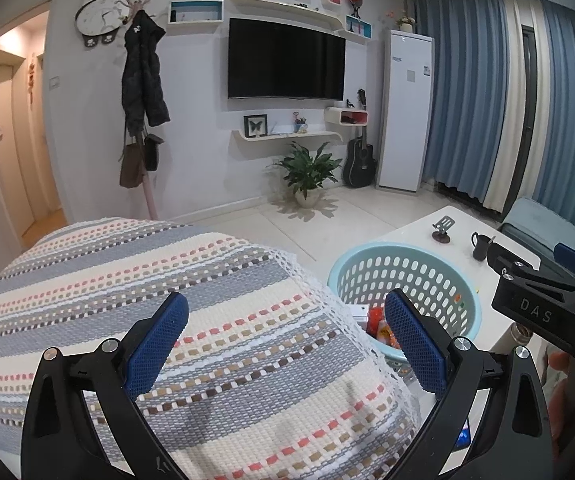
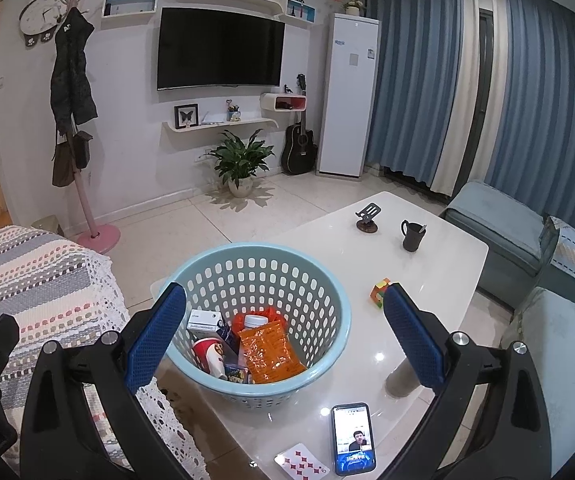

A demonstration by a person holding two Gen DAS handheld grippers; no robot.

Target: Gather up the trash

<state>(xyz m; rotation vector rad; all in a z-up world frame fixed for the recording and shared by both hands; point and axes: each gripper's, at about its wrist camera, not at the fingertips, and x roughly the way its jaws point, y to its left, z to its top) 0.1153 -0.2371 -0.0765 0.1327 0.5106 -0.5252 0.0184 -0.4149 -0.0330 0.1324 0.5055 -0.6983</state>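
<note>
A light blue perforated basket [image 2: 307, 280] stands on the white table [image 2: 427, 280]. It holds an orange snack bag [image 2: 271, 354], a white box [image 2: 205, 322], a red and white cup [image 2: 209, 354] and a white-capped bottle [image 2: 256, 321]. My right gripper [image 2: 283, 336] is open and empty, above and in front of the basket. My left gripper [image 1: 287, 344] is open and empty over a striped woven cover [image 1: 167, 300]; the basket [image 1: 459, 280] shows to its right, with the right gripper's black body [image 1: 547, 304] beyond.
On the table lie a phone [image 2: 353, 444], a playing card [image 2: 301, 465], a puzzle cube [image 2: 379, 294], a black mug [image 2: 412, 236] and a small stand [image 2: 368, 220]. A blue-grey sofa [image 2: 507, 232] is at the right, a coat rack [image 2: 83, 160] and plant [image 2: 241, 164] by the wall.
</note>
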